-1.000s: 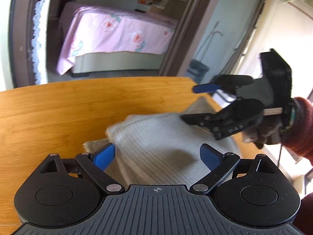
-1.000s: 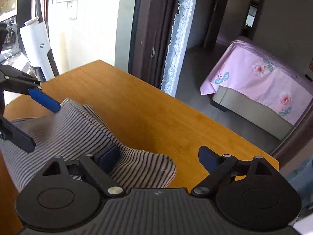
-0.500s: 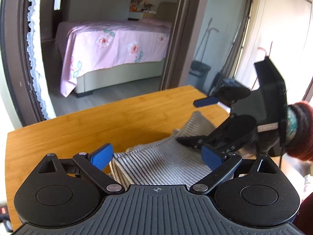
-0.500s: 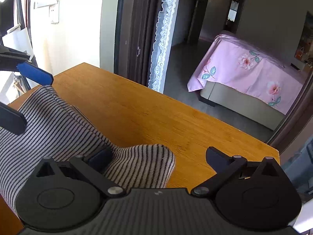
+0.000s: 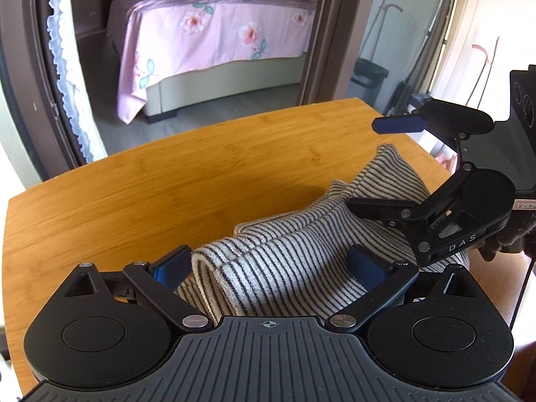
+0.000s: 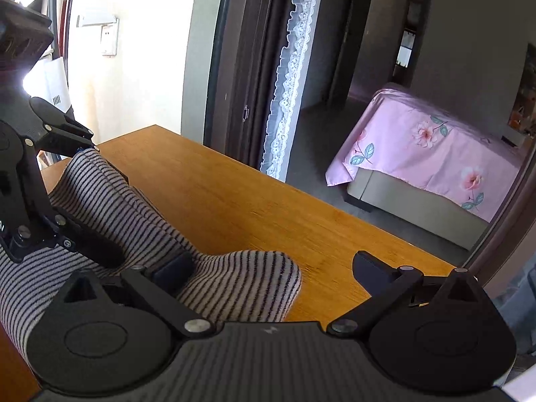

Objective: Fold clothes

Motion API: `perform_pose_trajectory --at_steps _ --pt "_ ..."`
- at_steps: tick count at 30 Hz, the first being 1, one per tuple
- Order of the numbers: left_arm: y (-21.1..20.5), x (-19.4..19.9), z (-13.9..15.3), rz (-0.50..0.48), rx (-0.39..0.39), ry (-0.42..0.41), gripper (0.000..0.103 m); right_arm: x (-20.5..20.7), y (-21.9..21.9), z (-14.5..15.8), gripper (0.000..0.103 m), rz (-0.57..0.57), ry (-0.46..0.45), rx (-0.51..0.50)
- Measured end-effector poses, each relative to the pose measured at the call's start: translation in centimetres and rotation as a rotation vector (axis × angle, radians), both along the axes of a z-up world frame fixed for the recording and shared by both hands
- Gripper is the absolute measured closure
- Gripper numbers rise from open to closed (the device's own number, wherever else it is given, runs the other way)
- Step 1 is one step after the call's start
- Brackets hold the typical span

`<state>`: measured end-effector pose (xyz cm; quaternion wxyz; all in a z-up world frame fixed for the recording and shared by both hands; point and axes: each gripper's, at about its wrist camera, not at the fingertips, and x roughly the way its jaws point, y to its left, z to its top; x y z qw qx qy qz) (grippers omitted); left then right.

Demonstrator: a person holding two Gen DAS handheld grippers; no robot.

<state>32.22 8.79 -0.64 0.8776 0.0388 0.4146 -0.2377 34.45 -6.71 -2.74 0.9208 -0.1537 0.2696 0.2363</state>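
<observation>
This is looking like a home. A wooden table (image 5: 167, 181) is standing near a doorway, and beyond it, far off, a bed (image 5: 214, 33) is wearing a pink flowered sheet. A lace curtain (image 6: 288, 77) is hanging by the dark door frame.

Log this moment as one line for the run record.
task: fold clothes | striped garment: bunched on wooden table | left hand-held gripper: open, straddling garment | right hand-held gripper: open, one finger on garment

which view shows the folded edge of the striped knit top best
The left wrist view: the grey-and-black striped knit top shows its layered folded edges head-on. The right wrist view shows only one rounded end beside the gripper.
</observation>
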Motion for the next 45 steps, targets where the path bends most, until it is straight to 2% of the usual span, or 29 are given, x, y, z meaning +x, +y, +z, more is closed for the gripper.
perform_pose_trajectory --at_steps 4,7,10,13,16,19,22,24,27,29,30,32,34,37,41,43,45 --pt "0.1 0.0 0.1 0.018 0.005 -0.006 0.0 -1.0 -1.8 0.9 0.0 0.001 0.005 0.091" --pt "0.2 -0.3 0.1 0.026 0.001 -0.018 0.0 -2.1 -3.5 1.4 0.0 -0.054 0.007 0.152" --pt "0.4 -0.4 0.1 0.031 0.003 -0.023 0.0 -1.5 -3.8 0.3 0.001 -0.116 0.031 0.118" --pt "0.3 -1.0 0.9 0.042 0.056 -0.058 0.0 -0.6 -3.1 -1.2 0.001 -0.139 0.056 0.104" --pt "-0.2 -2.6 2.5 0.032 0.125 -0.147 0.002 -0.4 -2.7 -1.2 0.001 -0.156 0.066 0.104" --pt "-0.4 -3.9 4.1 -0.025 0.083 -0.2 0.002 -2.0 -3.2 0.7 0.001 -0.145 0.068 0.144" --pt "-1.0 -3.3 3.9 -0.062 0.049 -0.193 0.002 -4.8 -4.5 2.0 0.001 -0.106 0.166 0.263" --pt "-1.2 -2.0 2.6 -0.074 0.027 -0.151 0.002 -6.7 -5.4 2.3 0.001 -0.095 0.255 0.333" --pt "-0.8 -0.2 0.7 -0.071 -0.032 -0.067 0.001 -8.8 -6.6 0.9 0.003 -0.121 0.444 0.454" --pt "0.2 0.7 -0.4 -0.059 -0.098 -0.019 0.0 -9.6 -6.8 -0.7 0.02 -0.137 0.58 0.549" --pt "0.7 1.0 -0.7 -0.051 -0.13 0.002 0.0 -9.6 -6.7 -1.6 0.032 -0.144 0.642 0.599" --pt "1.4 1.1 -1.2 -0.035 -0.166 0.026 0.0 -9.2 -6.5 -3.3 0.038 -0.166 0.735 0.684" --pt "1.7 0.7 -1.5 -0.025 -0.176 0.03 0.0 -8.0 -6.2 -4.3 0.051 -0.19 0.776 0.743" --pt "2.2 0.1 -1.8 0.028 -0.184 0.038 0.001 -5.5 -5.3 -3.7 0.051 -0.195 0.737 0.698" --pt "2.8 -0.7 -1.8 0.113 -0.254 0.074 0.002 -2.9 -4.9 -1.7 0.051 -0.23 0.596 0.551" --pt "2.3 -1.4 -1.8 0.113 -0.285 0.084 0.002 -1.6 -5.1 -0.9 0.05 -0.278 0.517 0.479" --pt "1.3 -2.1 -1.9 0.09 -0.309 0.092 0.001 -1.0 -5.4 -0.4 0.049 -0.308 0.477 0.444"
